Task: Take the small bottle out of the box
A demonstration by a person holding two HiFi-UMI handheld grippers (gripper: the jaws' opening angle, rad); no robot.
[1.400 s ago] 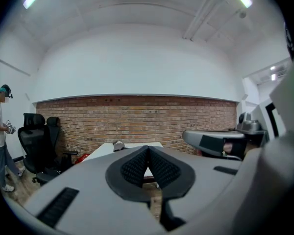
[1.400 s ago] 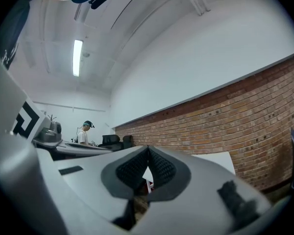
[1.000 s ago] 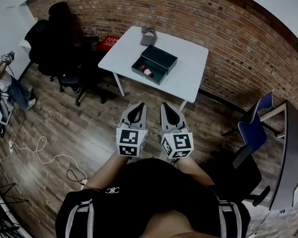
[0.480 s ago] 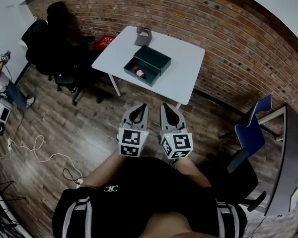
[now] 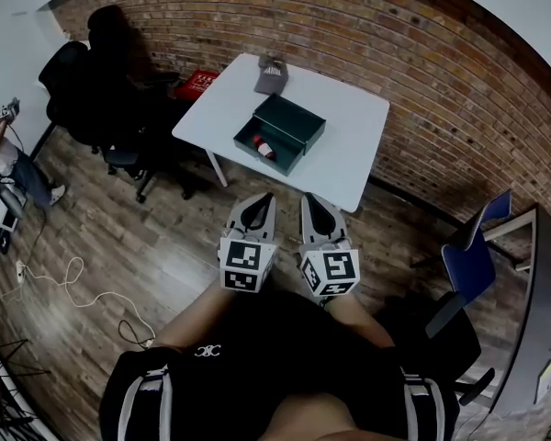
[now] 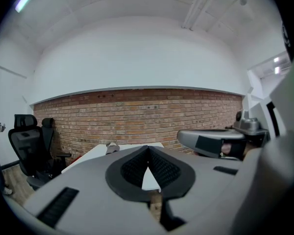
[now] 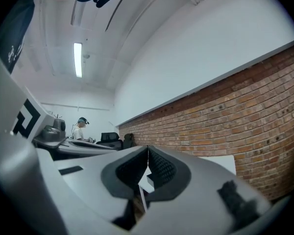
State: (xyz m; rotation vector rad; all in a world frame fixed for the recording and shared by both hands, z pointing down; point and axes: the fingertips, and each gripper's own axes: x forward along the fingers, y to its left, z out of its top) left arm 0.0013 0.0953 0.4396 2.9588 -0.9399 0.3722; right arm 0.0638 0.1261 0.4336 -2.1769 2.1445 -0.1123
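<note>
Two ribbed-jawed tools, the left gripper [image 5: 262, 198] and the right gripper [image 5: 309, 197], are closed on nothing. Only the head view shows the small bottle [image 5: 267, 149] inside the rectangular dark box [image 5: 298, 119].

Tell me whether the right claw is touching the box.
Apart. Head view shows bare table between the right claw and the box.

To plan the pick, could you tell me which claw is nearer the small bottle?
Left, slightly. The left claw is nearly in line with the small bottle; the right claw is offset rightward. Both hang short of the table.
</note>
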